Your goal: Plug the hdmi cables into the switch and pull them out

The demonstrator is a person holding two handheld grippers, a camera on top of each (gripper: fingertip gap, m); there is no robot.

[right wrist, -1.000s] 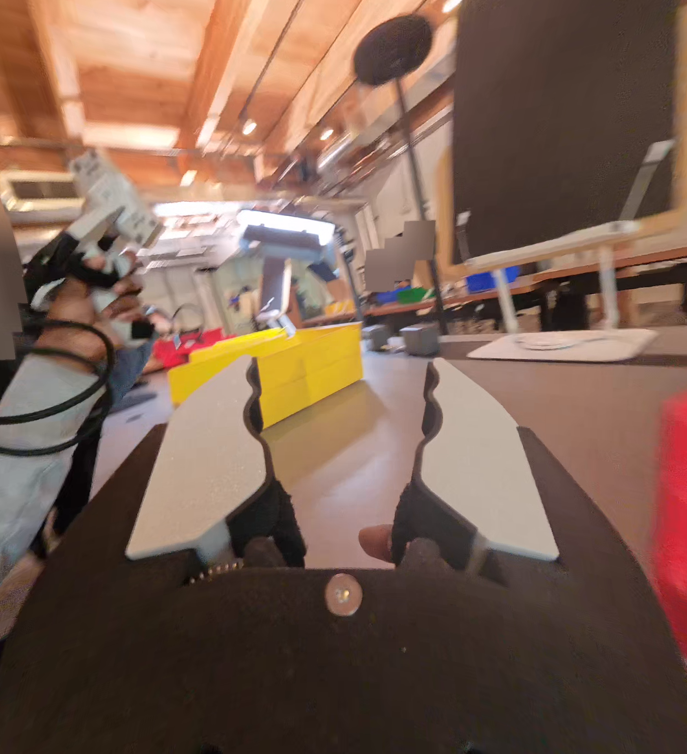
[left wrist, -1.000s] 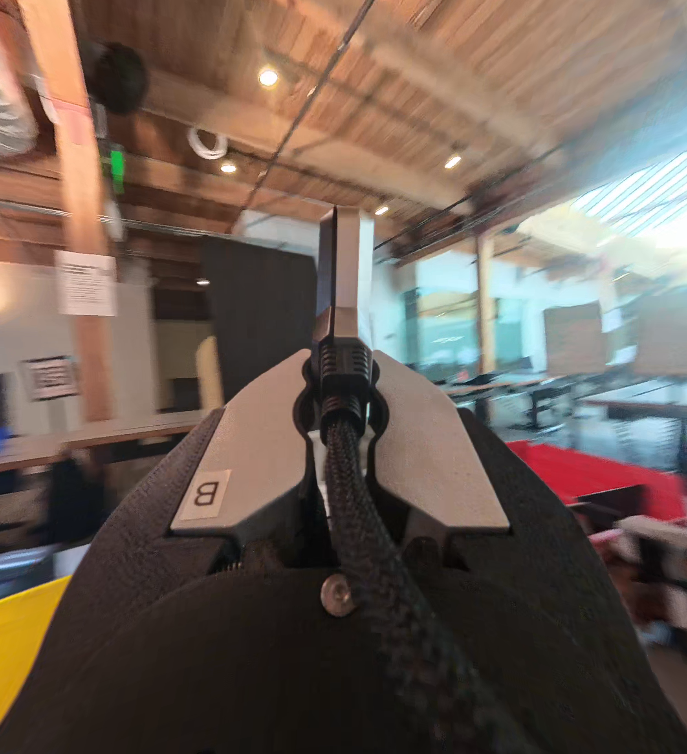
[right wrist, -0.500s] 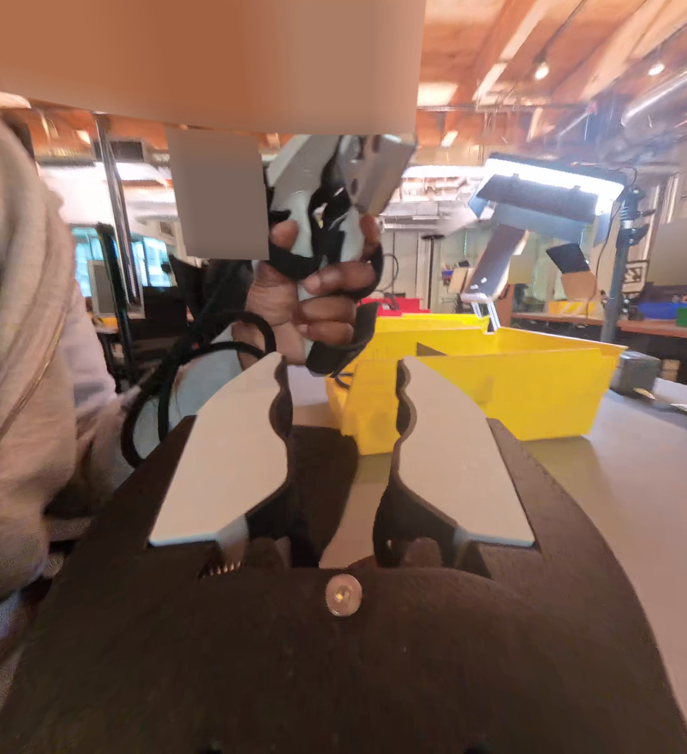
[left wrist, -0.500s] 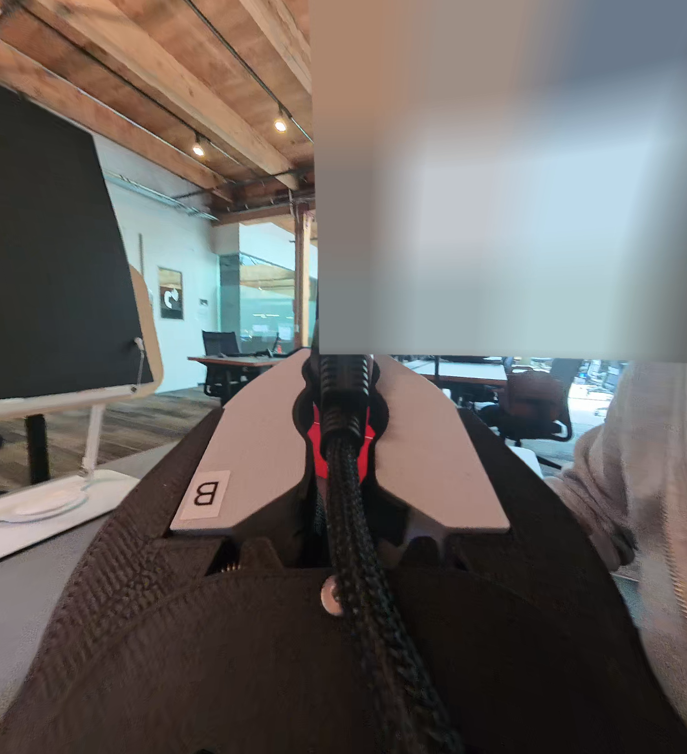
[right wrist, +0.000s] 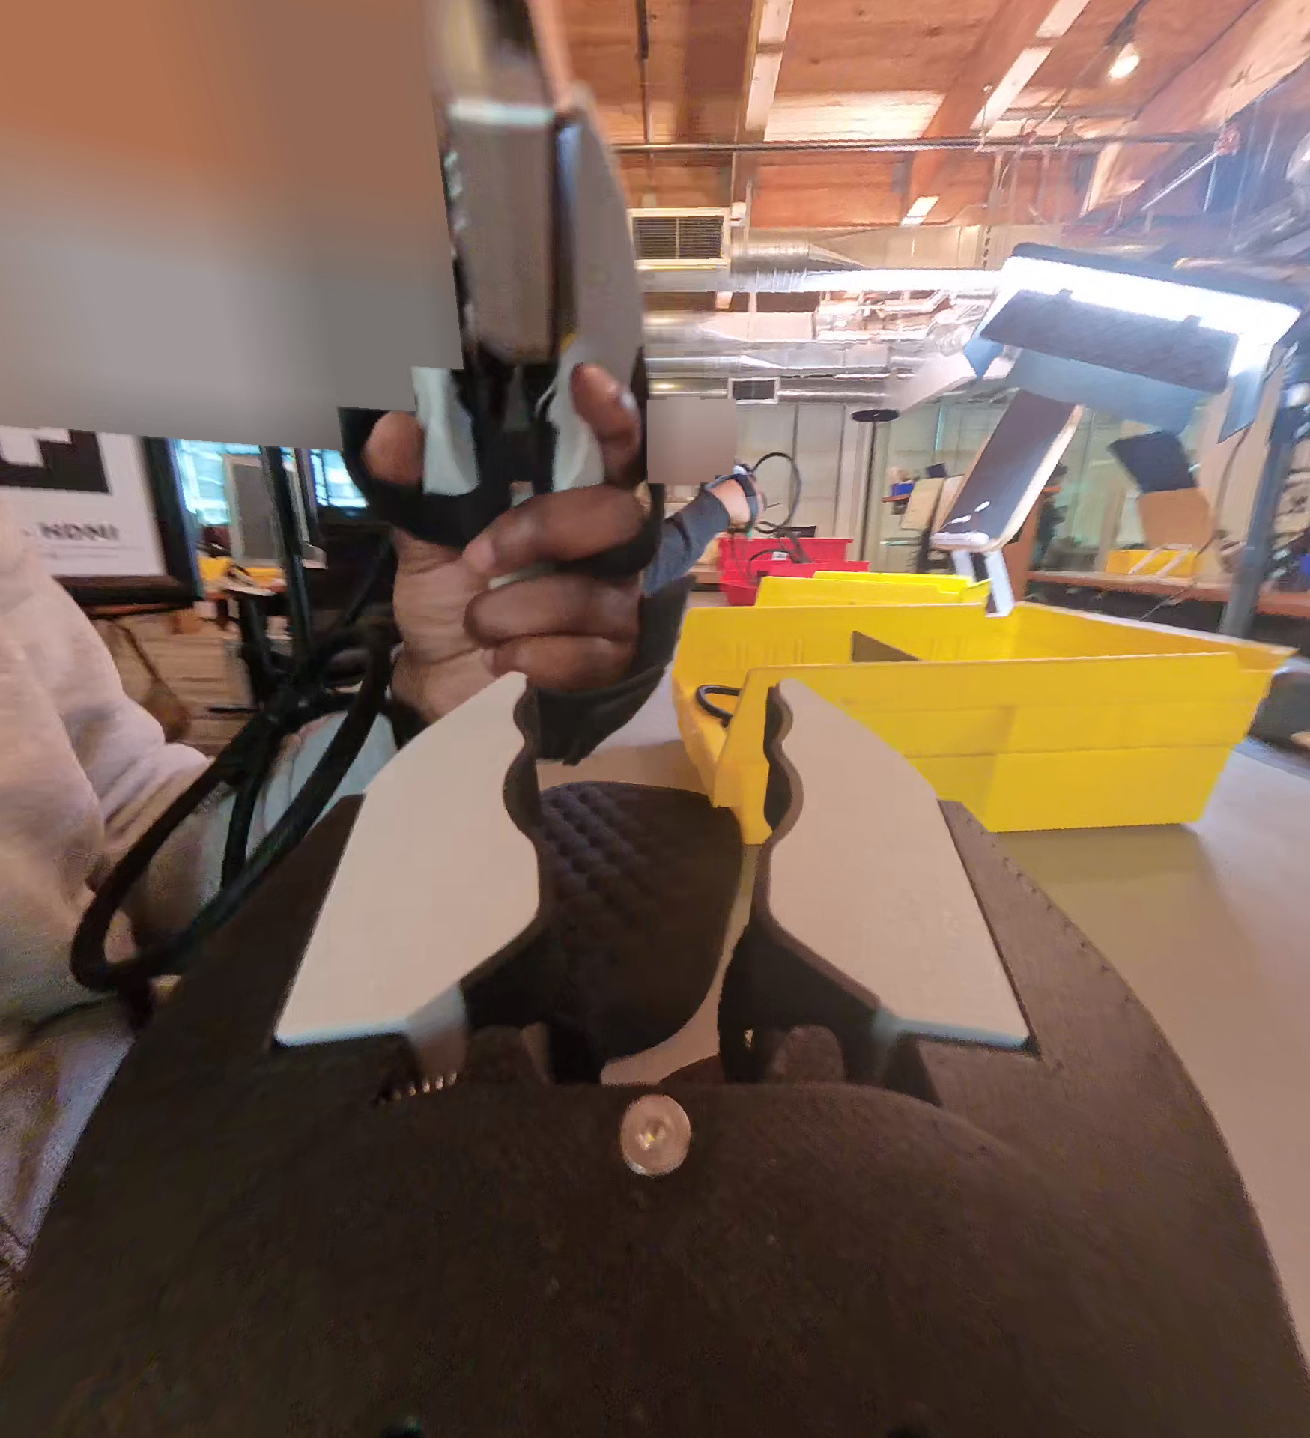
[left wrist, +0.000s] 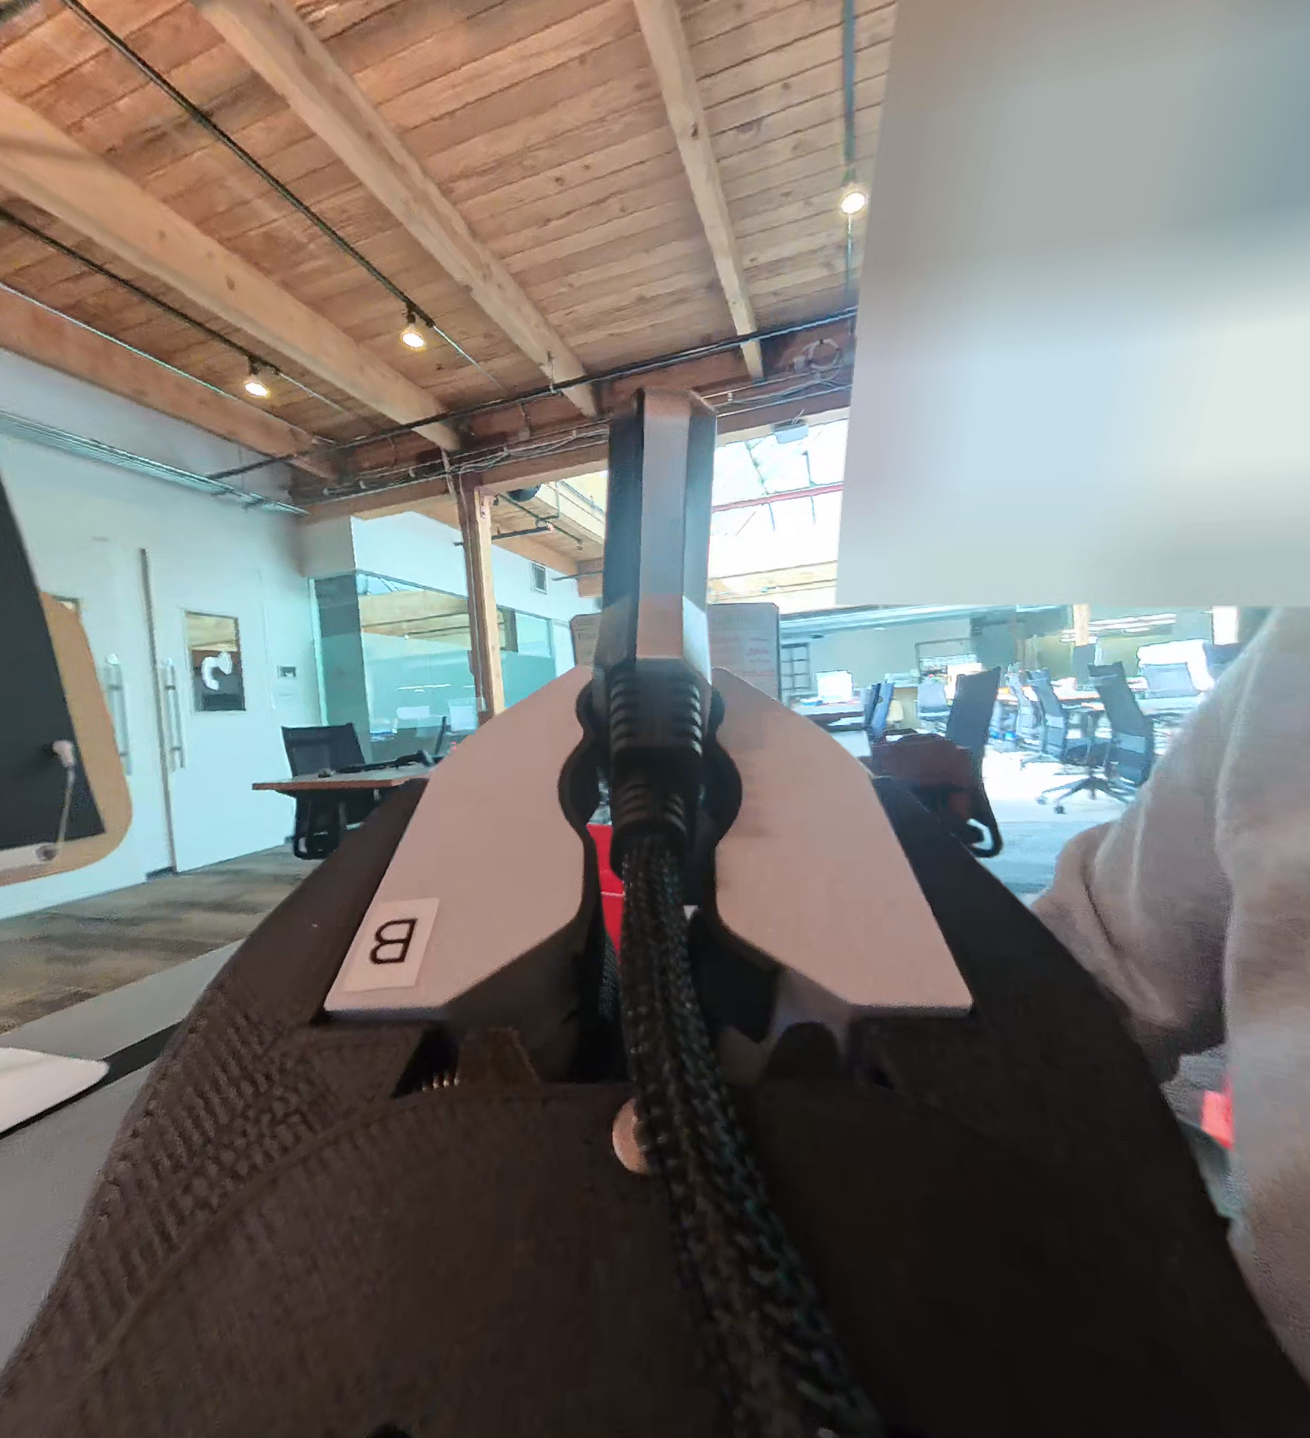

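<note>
In the left wrist view, the left hand-held gripper [left wrist: 655,747] is closed on the cable [left wrist: 655,918] just behind its plug [left wrist: 663,545], which is raised in the air, unplugged. No switch is seen.

In the right wrist view, the right hand-held gripper [right wrist: 651,747] is held open and empty above the desk [right wrist: 1181,934], near a yellow bin [right wrist: 1025,731]. Plugging seems yet undone.

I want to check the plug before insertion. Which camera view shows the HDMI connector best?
The left wrist view. There the HDMI connector stands sharp and close, pointing upward, its ribbed collar clamped in the left gripper. The right wrist view shows the left gripper from the side, held in a hand; the connector itself cannot be made out there.
</note>
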